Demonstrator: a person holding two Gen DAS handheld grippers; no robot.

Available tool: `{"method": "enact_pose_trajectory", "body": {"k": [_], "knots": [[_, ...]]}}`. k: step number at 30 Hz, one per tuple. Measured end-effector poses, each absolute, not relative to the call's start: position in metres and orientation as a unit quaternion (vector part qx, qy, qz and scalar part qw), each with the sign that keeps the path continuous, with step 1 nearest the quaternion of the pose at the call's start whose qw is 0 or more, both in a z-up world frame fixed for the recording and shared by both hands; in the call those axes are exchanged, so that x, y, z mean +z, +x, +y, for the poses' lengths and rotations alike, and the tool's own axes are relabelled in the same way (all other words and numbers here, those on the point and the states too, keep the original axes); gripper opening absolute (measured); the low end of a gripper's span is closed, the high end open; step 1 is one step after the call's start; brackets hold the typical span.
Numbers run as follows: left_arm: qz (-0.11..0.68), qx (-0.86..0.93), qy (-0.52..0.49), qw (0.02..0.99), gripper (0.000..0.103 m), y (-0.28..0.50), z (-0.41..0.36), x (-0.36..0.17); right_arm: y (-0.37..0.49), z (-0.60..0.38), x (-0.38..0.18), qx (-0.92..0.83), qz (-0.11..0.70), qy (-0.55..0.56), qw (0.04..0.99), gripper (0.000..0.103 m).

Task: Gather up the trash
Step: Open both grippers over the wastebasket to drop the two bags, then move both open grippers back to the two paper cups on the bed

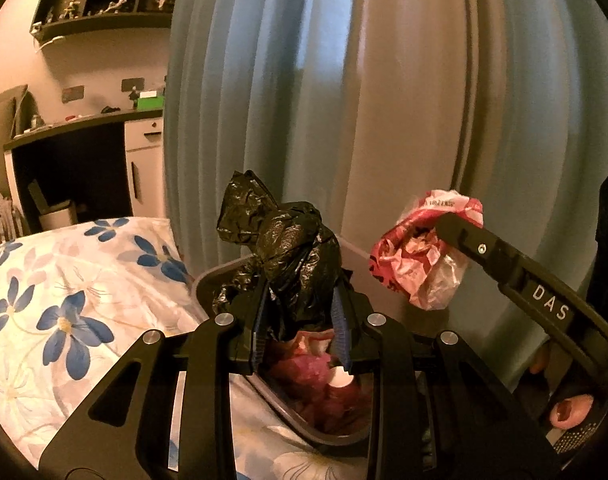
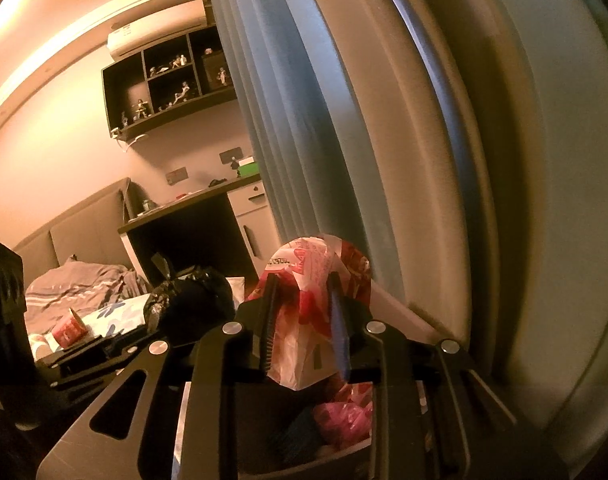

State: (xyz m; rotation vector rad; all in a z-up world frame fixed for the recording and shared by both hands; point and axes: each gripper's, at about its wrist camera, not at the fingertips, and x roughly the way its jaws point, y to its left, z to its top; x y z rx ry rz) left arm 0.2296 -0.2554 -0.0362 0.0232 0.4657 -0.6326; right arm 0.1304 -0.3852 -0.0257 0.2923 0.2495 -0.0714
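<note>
The left hand-held gripper (image 1: pixel 302 320) holds a crumpled black plastic bag (image 1: pixel 284 248) between its narrow jaws, right above a grey bin (image 1: pixel 208 280) that stands on the bed with the blue flower cover (image 1: pixel 64 280). The bin already contains pink and red trash (image 1: pixel 307 364). The right hand-held gripper (image 2: pixel 304 320) clamps a red and white plastic bag (image 2: pixel 311 276), also above the open bin, beside the blue curtain (image 2: pixel 304 120). A red can (image 2: pixel 70 326) lies further back on the bed.

Black tongs (image 1: pixel 300 320), silver screws, blue ribbed pads (image 1: pixel 341 330), white "DAS" lettering.
</note>
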Motion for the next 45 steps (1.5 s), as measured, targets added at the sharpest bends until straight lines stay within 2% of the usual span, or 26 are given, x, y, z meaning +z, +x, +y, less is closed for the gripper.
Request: {"method": "enact_pose_trajectory", "body": {"k": [7, 12, 13, 14, 16, 23, 26, 32, 45], "knots": [[0.232, -0.315, 0.006, 0.920, 0.027, 0.238, -0.258, -0.042, 0.134, -0.386, -0.028, -0.037, 0.121, 0.148, 0.981, 0.026], [0.241, -0.326, 0.002, 0.914, 0.032, 0.241, -0.260, -0.046, 0.137, -0.386, -0.029, -0.038, 0.118, 0.151, 0.981, 0.039], [0.244, -0.329, 0.000, 0.912, 0.037, 0.242, -0.260, -0.047, 0.137, -0.387, -0.029, -0.038, 0.118, 0.153, 0.980, 0.042], [0.246, -0.329, -0.001, 0.912, 0.047, 0.242, -0.260, -0.048, 0.137, -0.388, -0.029, -0.039, 0.117, 0.155, 0.980, 0.044], [0.247, -0.333, -0.005, 0.910, 0.060, 0.242, -0.258, -0.050, 0.137, -0.389, -0.028, -0.040, 0.116, 0.157, 0.980, 0.045], [0.241, -0.303, -0.024, 0.922, 0.086, 0.238, -0.238, -0.048, 0.127, -0.393, -0.024, -0.047, 0.104, 0.165, 0.980, 0.056], [0.235, -0.267, -0.031, 0.934, 0.092, 0.233, -0.221, -0.046, 0.121, -0.390, -0.022, -0.049, 0.099, 0.162, 0.981, 0.064], [0.218, -0.156, -0.025, 0.963, 0.096, 0.217, -0.162, -0.042, 0.116, -0.373, -0.019, -0.038, 0.094, 0.158, 0.982, 0.078], [0.202, 0.095, -0.070, 0.972, 0.097, 0.178, 0.026, -0.033, 0.141, -0.272, -0.020, 0.076, 0.130, 0.115, 0.982, 0.080]]}}
